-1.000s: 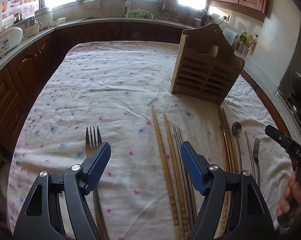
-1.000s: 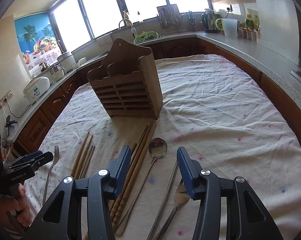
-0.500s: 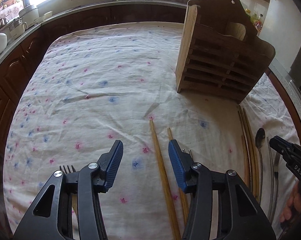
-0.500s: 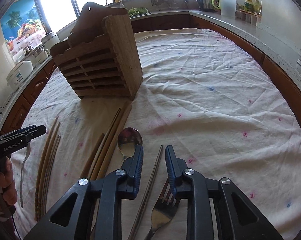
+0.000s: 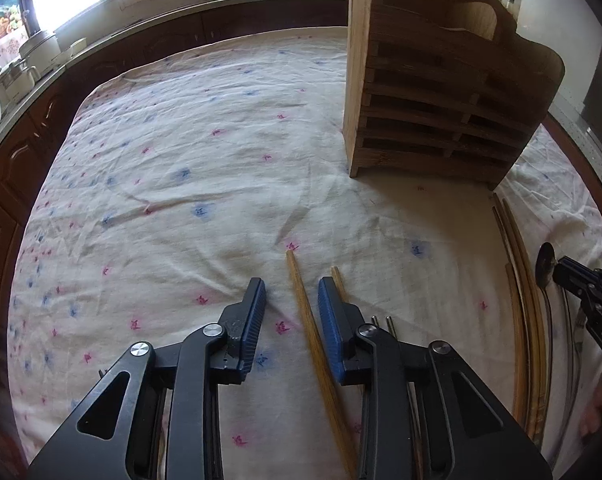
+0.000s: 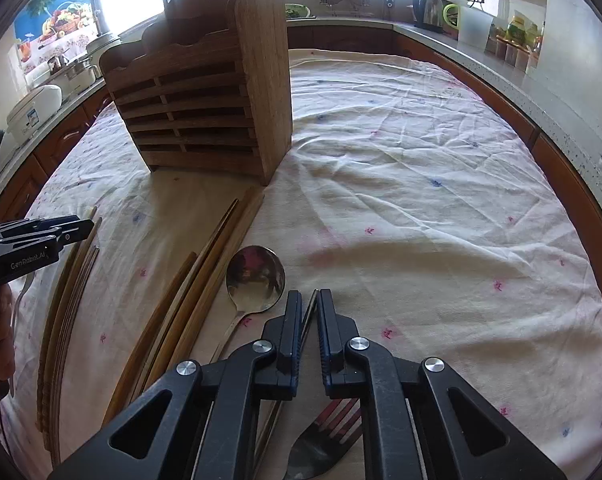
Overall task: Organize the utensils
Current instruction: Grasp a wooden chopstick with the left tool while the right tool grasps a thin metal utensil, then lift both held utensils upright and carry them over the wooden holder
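Both tools are closing now: my left tool narrows around a tan wooden chopstick lying on the worktop's rumpled flowered cloth, my right tool nearly pinching thin metal chopsticks beside the shiny spoon. Risk: slick round rods could roll or snag a cloth wrinkle. Slatted wooden holder stands beyond.

A white tablecloth dotted with pink and blue flowers covers the table. Beyond the tablecloth, on the counter: a white rice cooker to the left, an electric kettle to the right — a clear pitcher just beside it.
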`<state>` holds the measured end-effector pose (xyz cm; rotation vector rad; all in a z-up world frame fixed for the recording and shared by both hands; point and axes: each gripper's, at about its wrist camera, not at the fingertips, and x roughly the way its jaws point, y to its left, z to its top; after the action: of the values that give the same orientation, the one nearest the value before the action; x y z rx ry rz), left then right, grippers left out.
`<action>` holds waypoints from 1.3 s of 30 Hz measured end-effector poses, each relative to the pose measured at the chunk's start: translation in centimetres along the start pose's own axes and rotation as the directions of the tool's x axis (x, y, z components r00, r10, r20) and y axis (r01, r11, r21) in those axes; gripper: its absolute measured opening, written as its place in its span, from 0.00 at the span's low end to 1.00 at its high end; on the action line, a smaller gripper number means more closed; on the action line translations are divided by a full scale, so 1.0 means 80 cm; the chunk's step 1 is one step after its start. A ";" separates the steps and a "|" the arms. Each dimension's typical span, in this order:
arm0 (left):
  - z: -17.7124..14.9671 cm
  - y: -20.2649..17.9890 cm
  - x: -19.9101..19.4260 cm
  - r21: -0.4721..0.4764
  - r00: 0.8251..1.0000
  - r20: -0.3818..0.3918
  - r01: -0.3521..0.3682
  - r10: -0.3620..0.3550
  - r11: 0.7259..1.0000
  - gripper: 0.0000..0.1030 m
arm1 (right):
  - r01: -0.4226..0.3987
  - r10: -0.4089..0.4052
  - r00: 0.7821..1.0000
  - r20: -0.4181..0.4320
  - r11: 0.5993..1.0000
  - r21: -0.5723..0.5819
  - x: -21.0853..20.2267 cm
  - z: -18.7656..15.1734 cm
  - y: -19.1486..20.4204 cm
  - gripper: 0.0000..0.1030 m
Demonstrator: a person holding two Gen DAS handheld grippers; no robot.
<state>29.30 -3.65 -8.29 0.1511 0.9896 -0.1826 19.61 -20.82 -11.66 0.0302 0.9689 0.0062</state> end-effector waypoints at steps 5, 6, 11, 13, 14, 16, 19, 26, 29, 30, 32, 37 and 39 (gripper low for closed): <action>0.000 -0.004 -0.005 0.007 1.000 0.003 0.012 -0.012 1.000 0.06 | -0.099 0.099 0.995 0.006 0.992 0.079 -0.005 0.000 -0.011 0.06; -0.001 -0.001 -0.008 -0.007 1.000 0.005 0.022 -0.022 1.000 0.05 | -0.113 0.112 0.994 0.013 0.990 0.091 -0.009 -0.001 -0.012 0.05; -0.012 0.009 -0.044 -0.059 0.995 0.052 0.089 -0.086 0.994 0.04 | -0.171 0.164 0.984 0.067 0.976 0.136 -0.040 -0.004 -0.016 0.04; -0.019 0.009 -0.061 -0.062 0.991 0.071 0.114 -0.110 0.992 0.04 | -0.188 0.176 0.980 0.094 0.972 0.143 -0.054 -0.004 -0.016 0.04; -0.022 0.010 -0.071 -0.066 0.989 0.082 0.128 -0.123 0.990 0.04 | -0.194 0.180 0.978 0.107 0.971 0.142 -0.061 -0.003 -0.016 0.04; -0.028 0.011 -0.092 -0.070 0.983 0.109 0.153 -0.145 0.986 0.04 | -0.207 0.189 0.973 0.130 0.968 0.141 -0.075 -0.002 -0.015 0.04; -0.036 0.011 -0.125 -0.072 0.973 0.155 0.181 -0.168 0.981 0.04 | -0.220 0.197 0.967 0.162 0.966 0.135 -0.095 -0.003 -0.013 0.04; -0.048 0.018 -0.184 -0.071 0.946 0.240 0.240 -0.217 0.968 0.04 | -0.258 0.225 0.947 0.230 0.958 0.124 -0.139 0.001 -0.006 0.04; -0.053 0.020 -0.203 -0.066 0.937 0.269 0.251 -0.225 0.966 0.04 | -0.271 0.234 0.936 0.264 0.956 0.110 -0.158 0.004 -0.003 0.04; -0.055 0.021 -0.208 -0.065 0.934 0.278 0.253 -0.226 0.965 0.04 | -0.269 0.233 0.933 0.273 0.958 0.104 -0.163 0.005 -0.001 0.04; -0.056 0.022 -0.219 -0.064 0.928 0.294 0.259 -0.230 0.964 0.04 | -0.273 0.236 0.928 0.289 0.957 0.096 -0.172 0.008 0.001 0.04; -0.059 0.026 -0.245 -0.057 0.910 0.338 0.273 -0.239 0.960 0.04 | -0.291 0.250 0.911 0.327 0.953 0.082 -0.195 0.011 0.005 0.04; -0.058 0.028 -0.254 -0.053 0.904 0.355 0.275 -0.239 0.960 0.04 | -0.293 0.253 0.906 0.340 0.953 0.072 -0.203 0.013 0.008 0.04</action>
<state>15.11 1.22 6.33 -0.1059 0.6612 -0.3874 11.29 -20.52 2.35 0.2730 0.6233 0.1966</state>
